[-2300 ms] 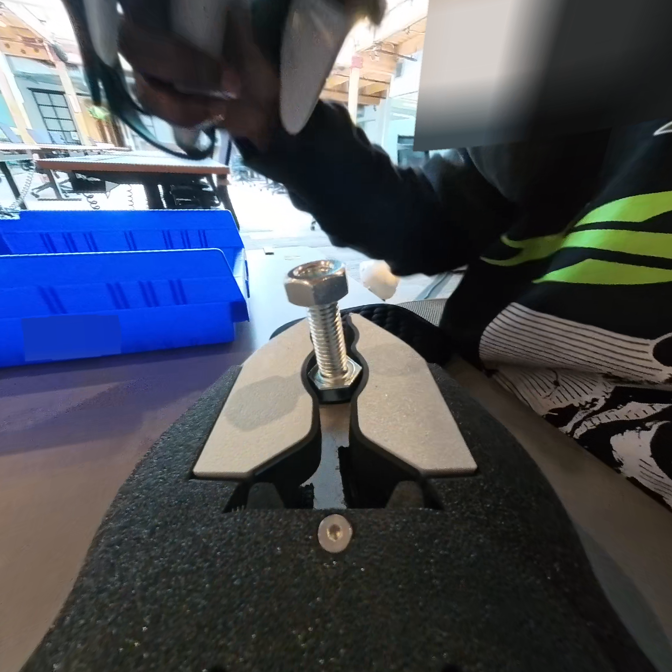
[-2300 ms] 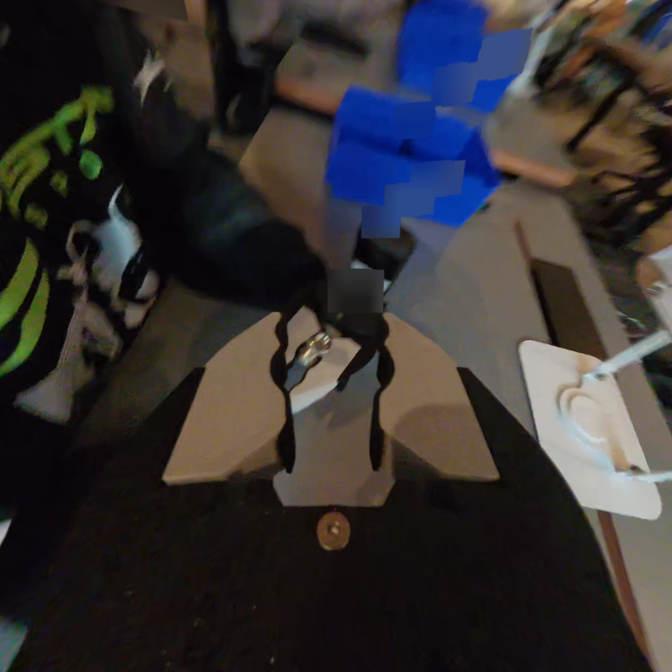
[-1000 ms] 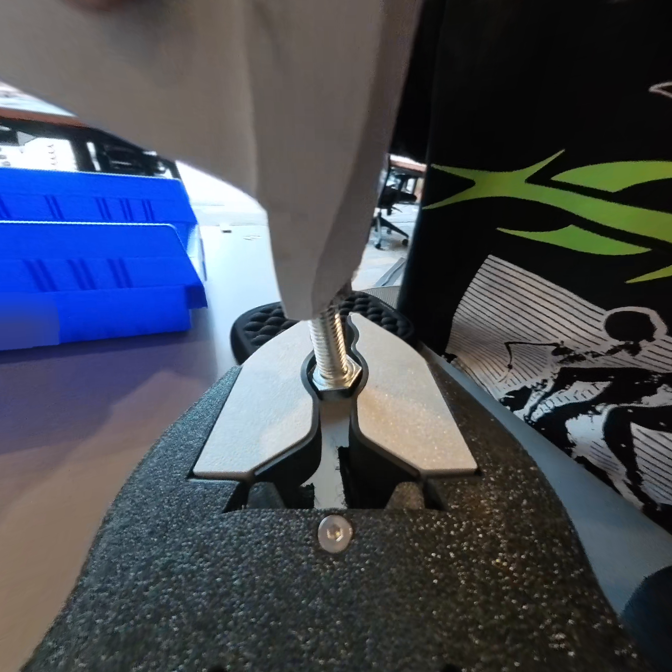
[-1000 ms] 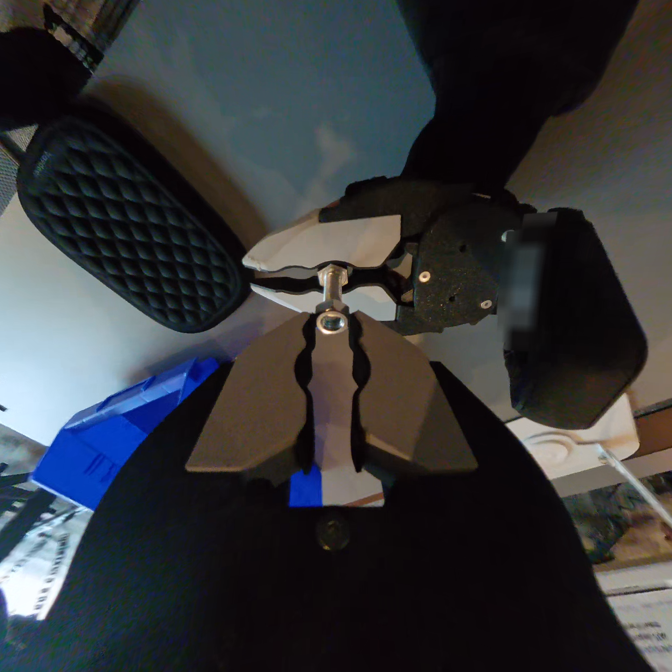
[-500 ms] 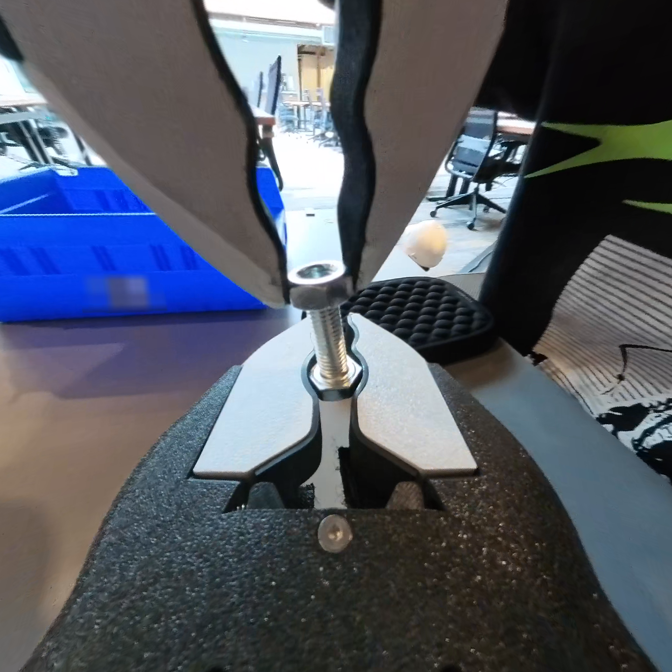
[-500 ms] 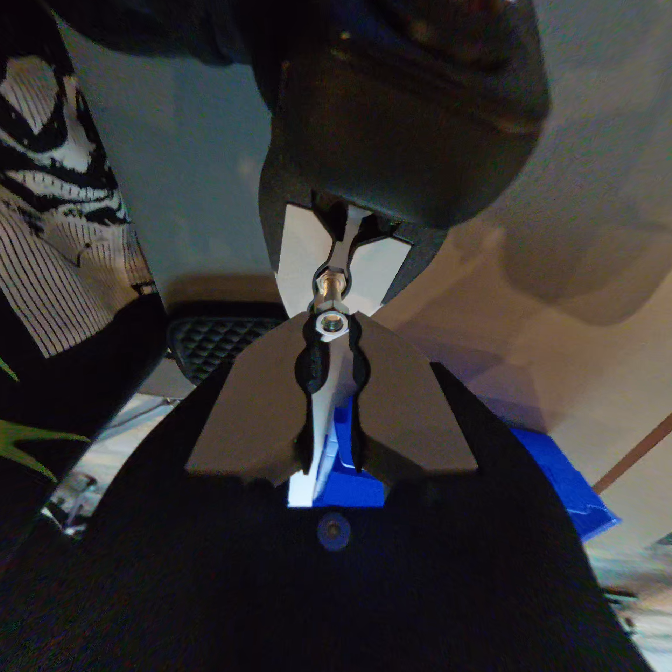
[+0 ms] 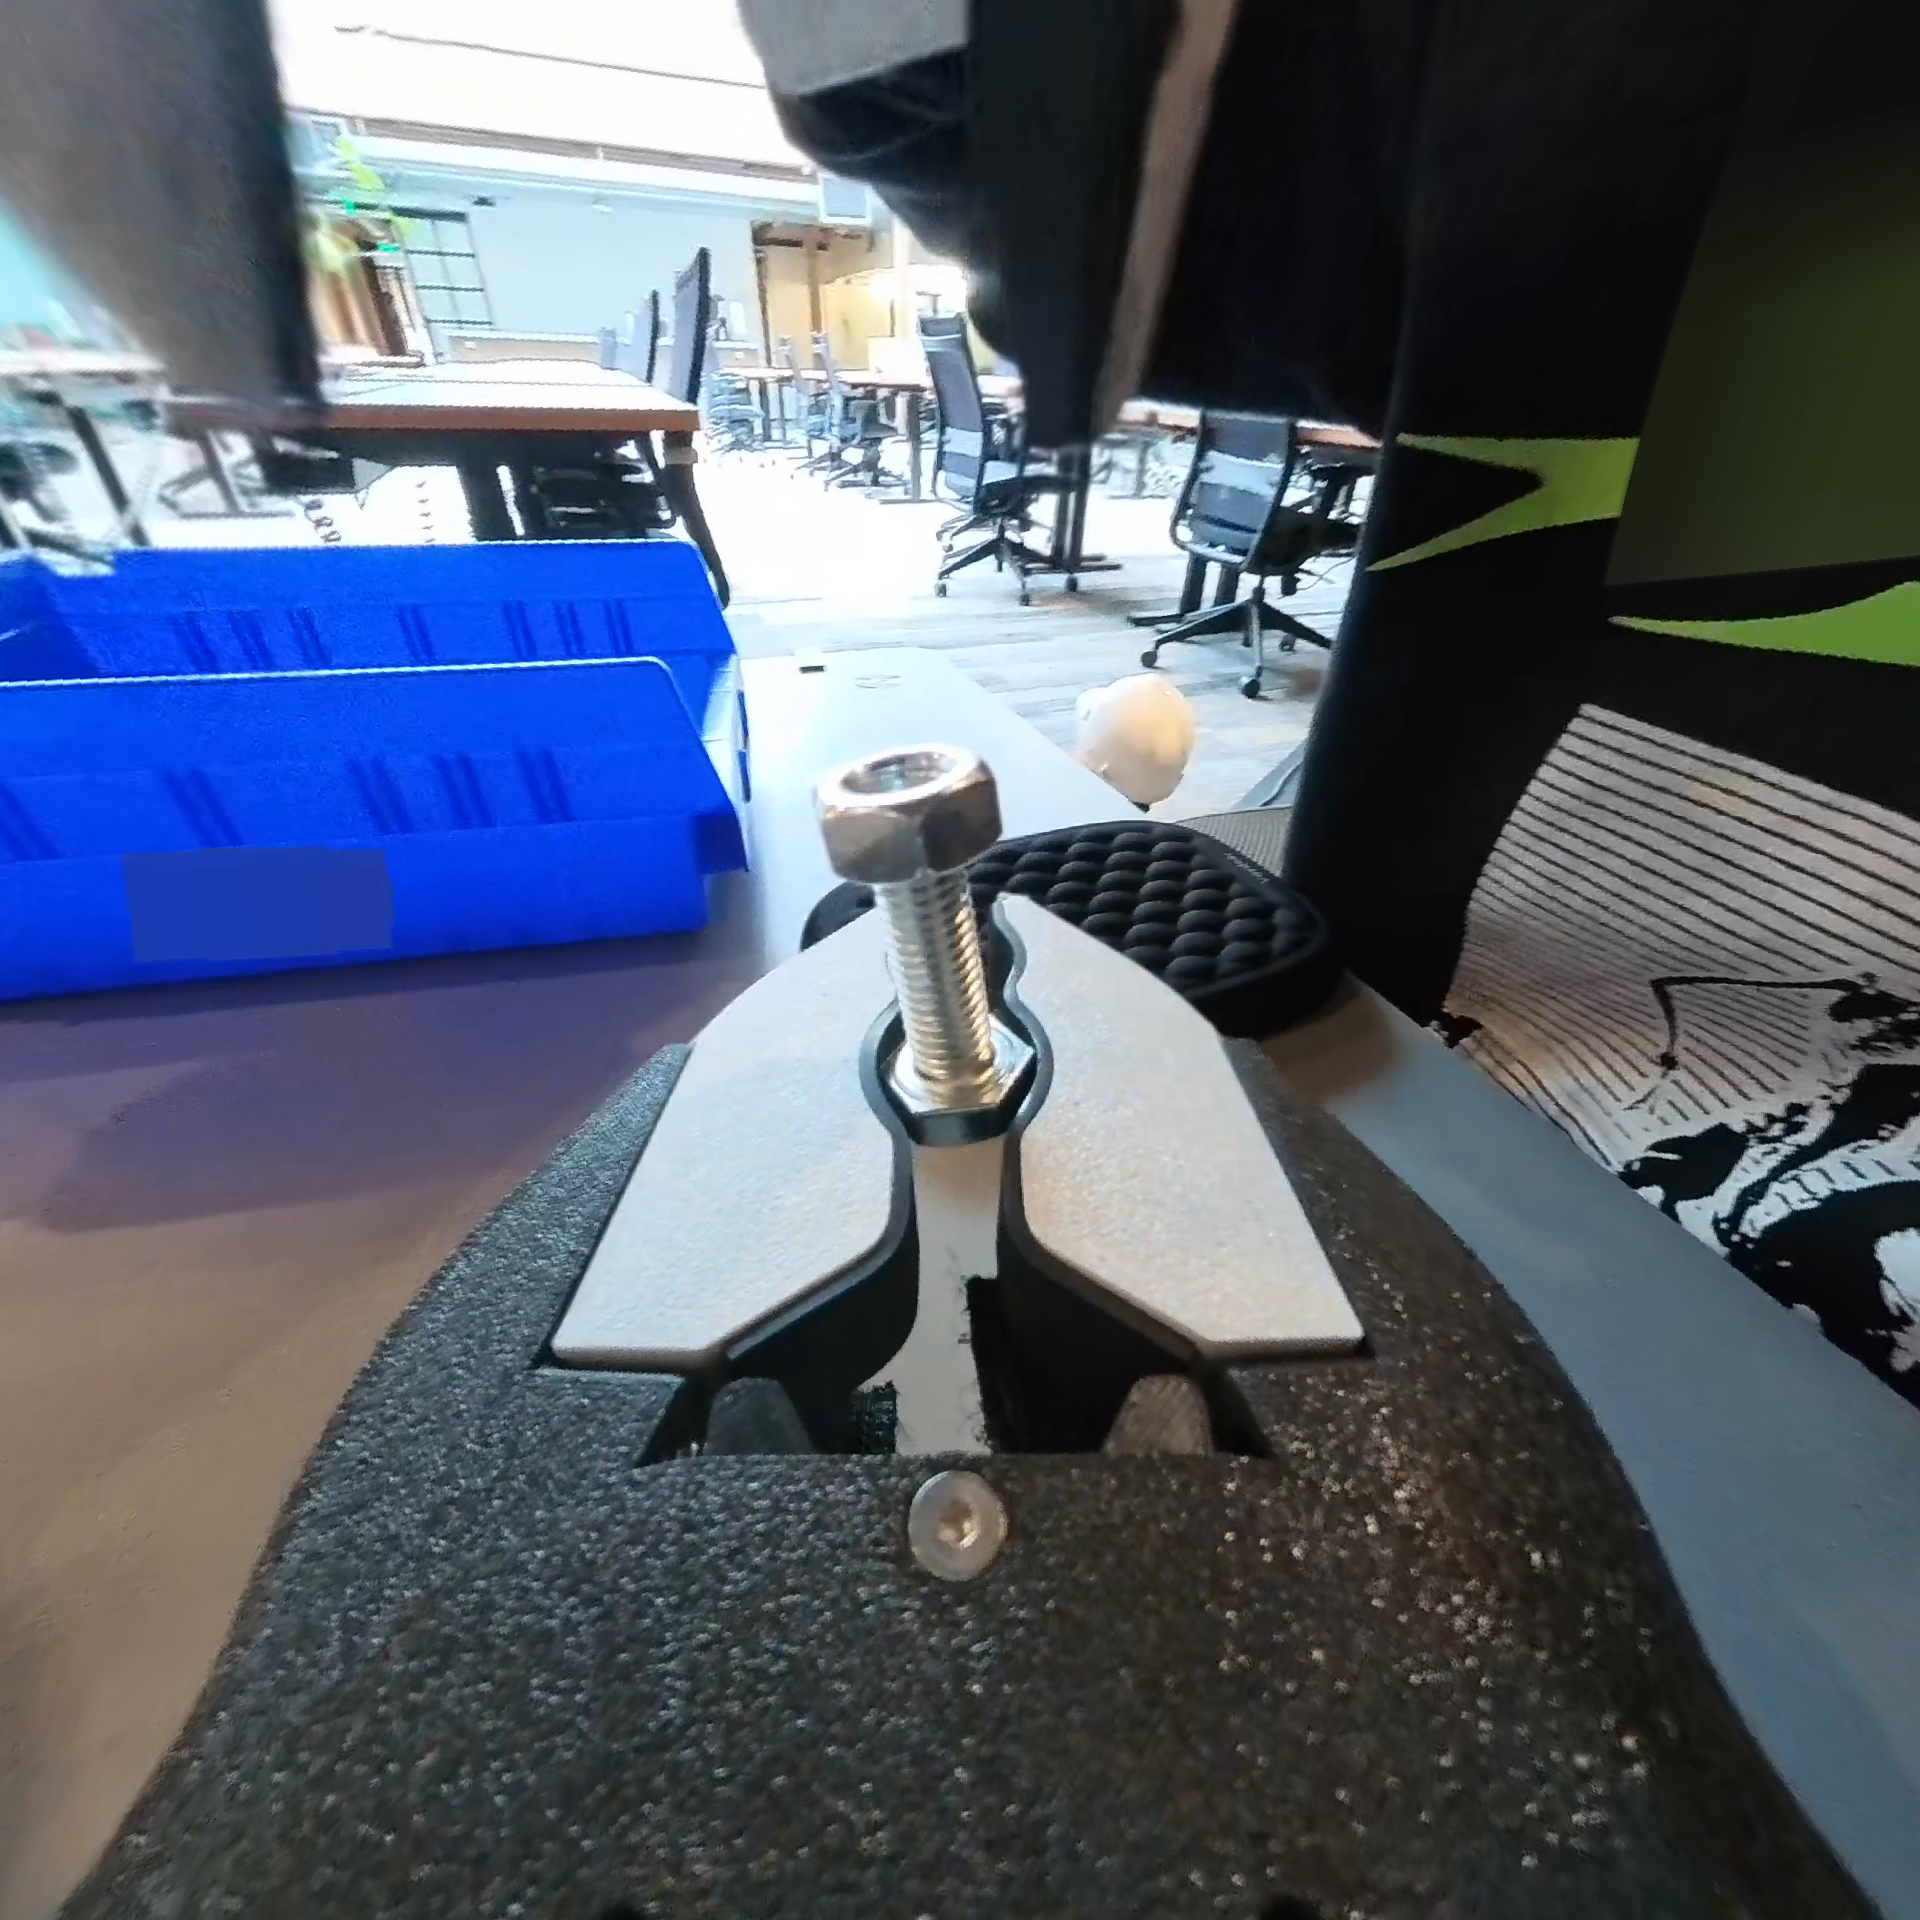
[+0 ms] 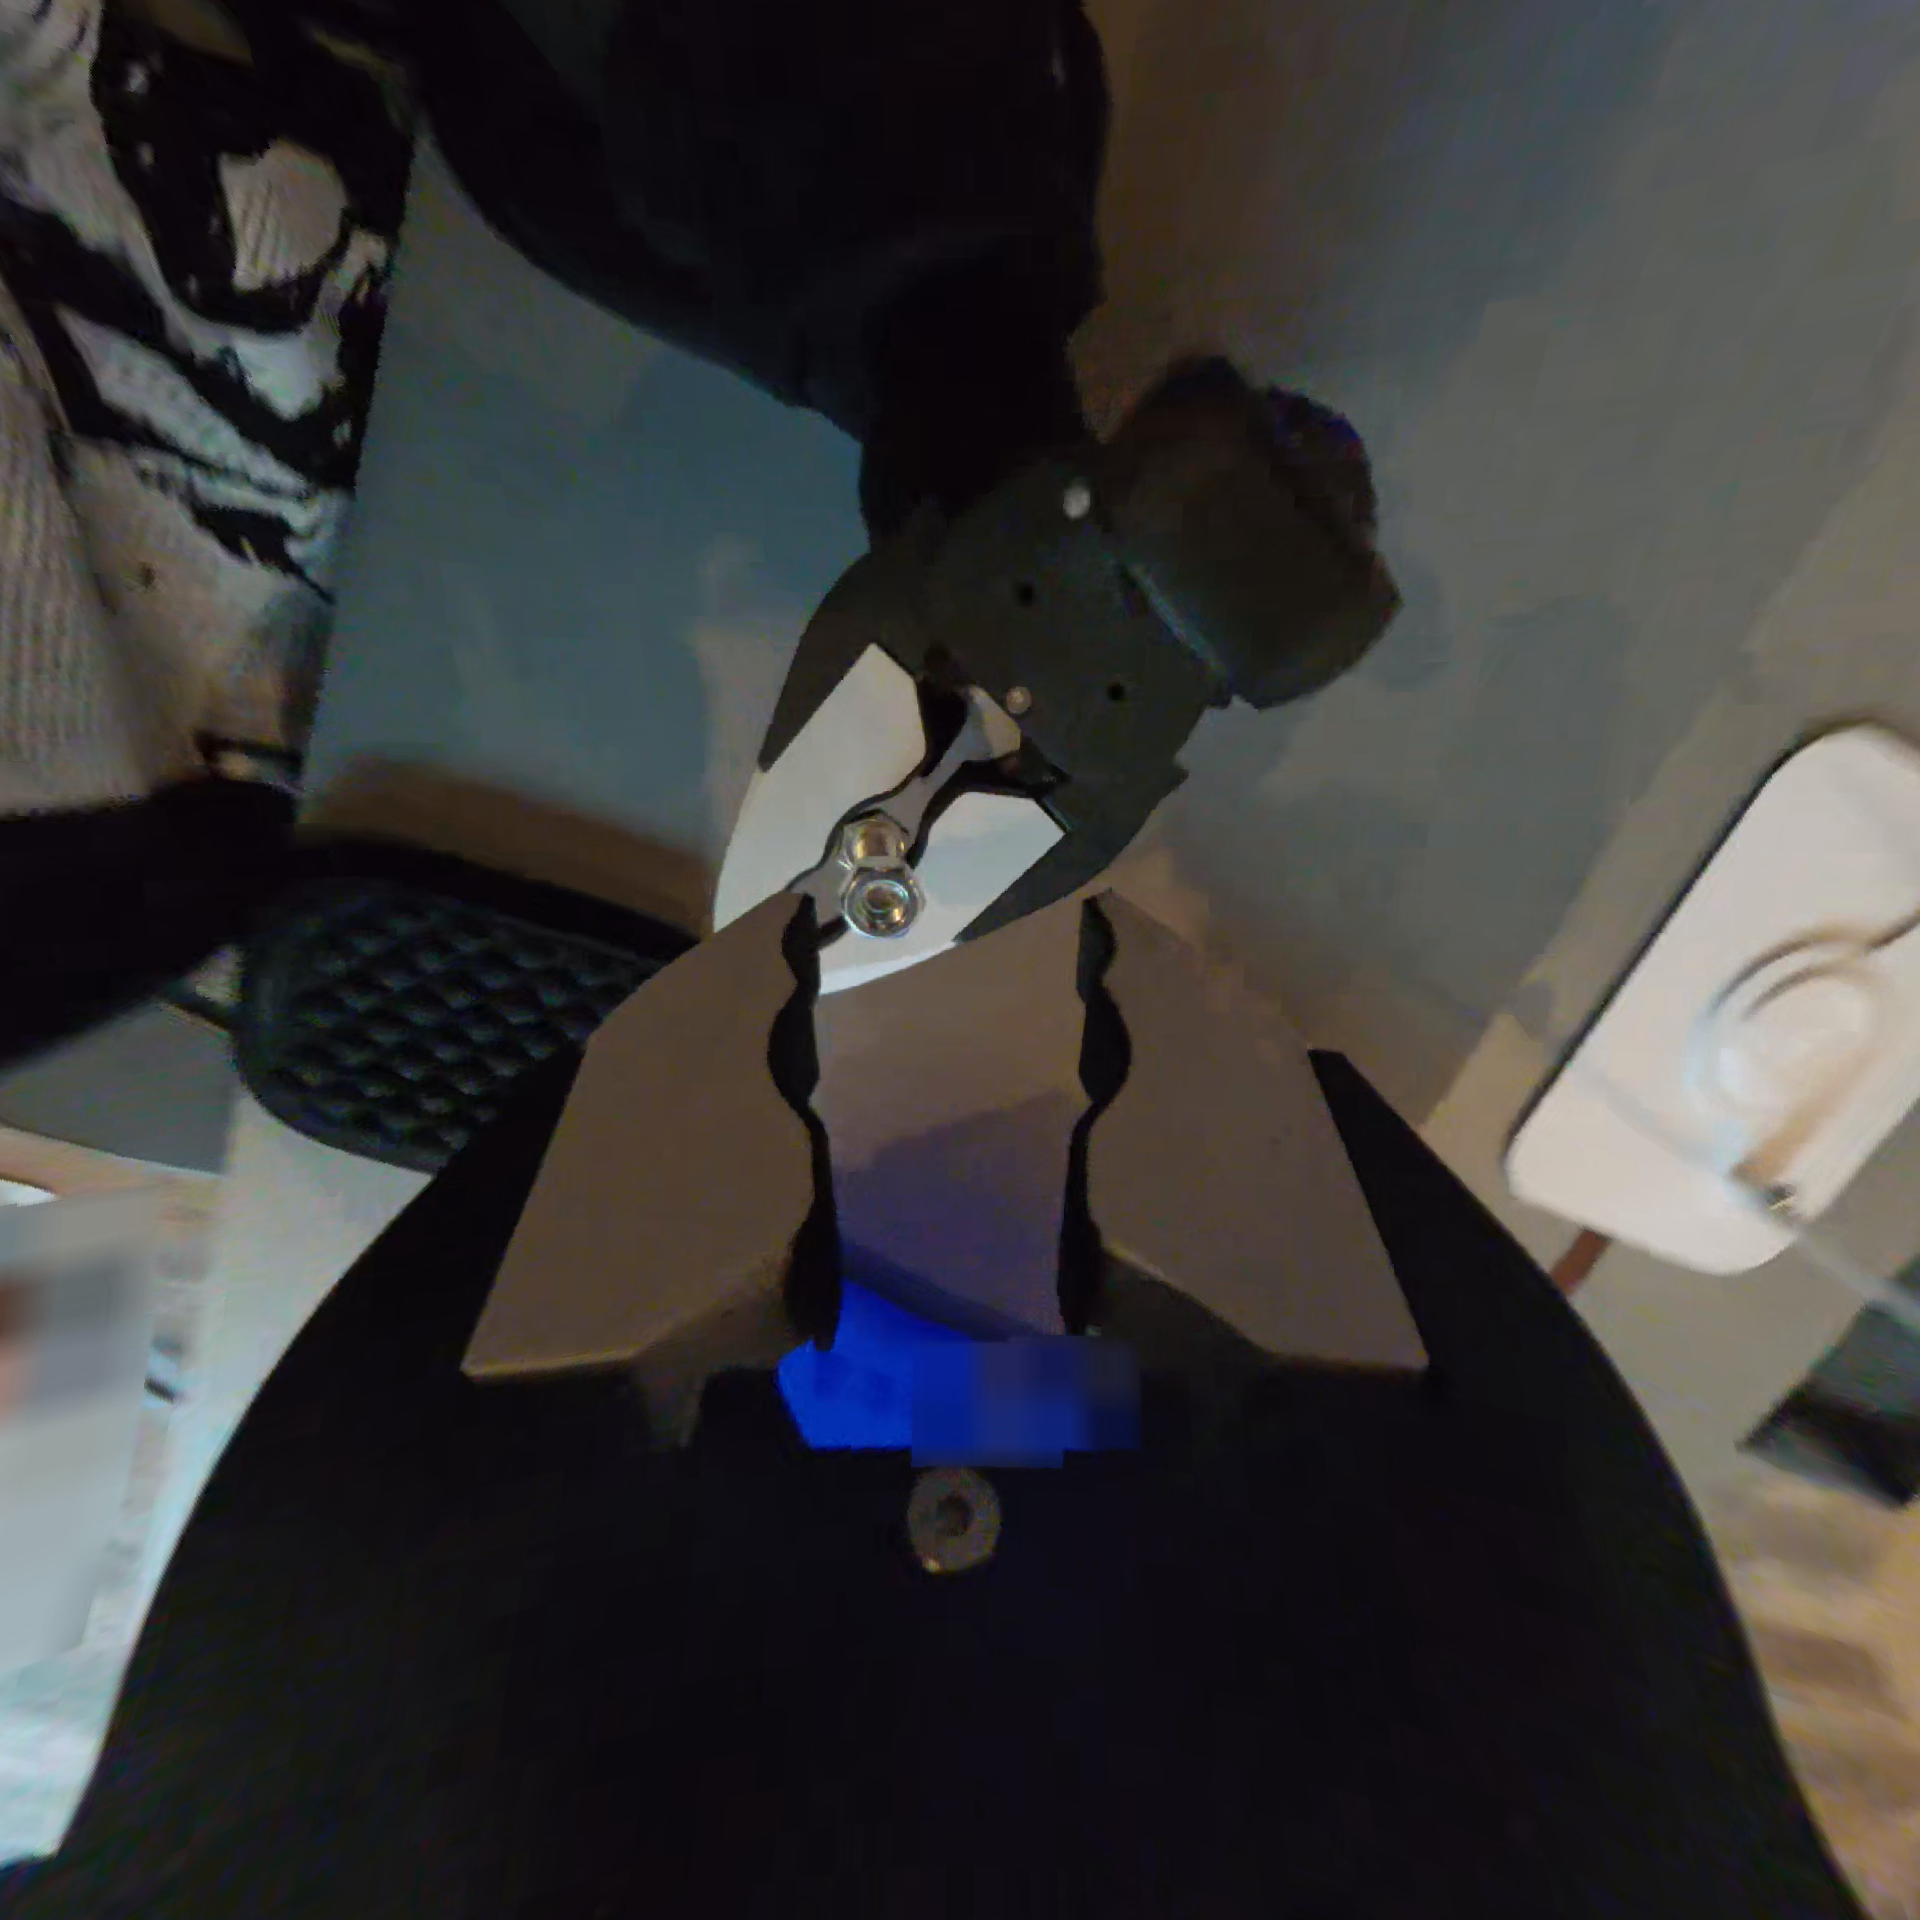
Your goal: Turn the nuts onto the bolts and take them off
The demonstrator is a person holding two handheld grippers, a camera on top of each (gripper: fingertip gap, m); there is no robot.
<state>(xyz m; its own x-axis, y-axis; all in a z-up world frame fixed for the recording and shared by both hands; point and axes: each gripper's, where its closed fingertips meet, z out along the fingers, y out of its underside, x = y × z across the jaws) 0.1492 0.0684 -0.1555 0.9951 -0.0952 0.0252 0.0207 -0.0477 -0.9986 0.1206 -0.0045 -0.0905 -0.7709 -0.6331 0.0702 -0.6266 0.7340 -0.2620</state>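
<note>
One bolt upright, head clamped in left gripper | nut at top, clear all round | right gripper jaws apart, nut just beyond tips

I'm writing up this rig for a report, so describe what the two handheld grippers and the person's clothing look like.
Each gripper has a black, coarse-grained housing with a small silver screw near its front edge. The left gripper carries two flat, pale grey fingers with black wavy inner edges; the right gripper is built the same. The person wears black sleeves and a black top with bright green stripes and a black-and-white print.
</note>
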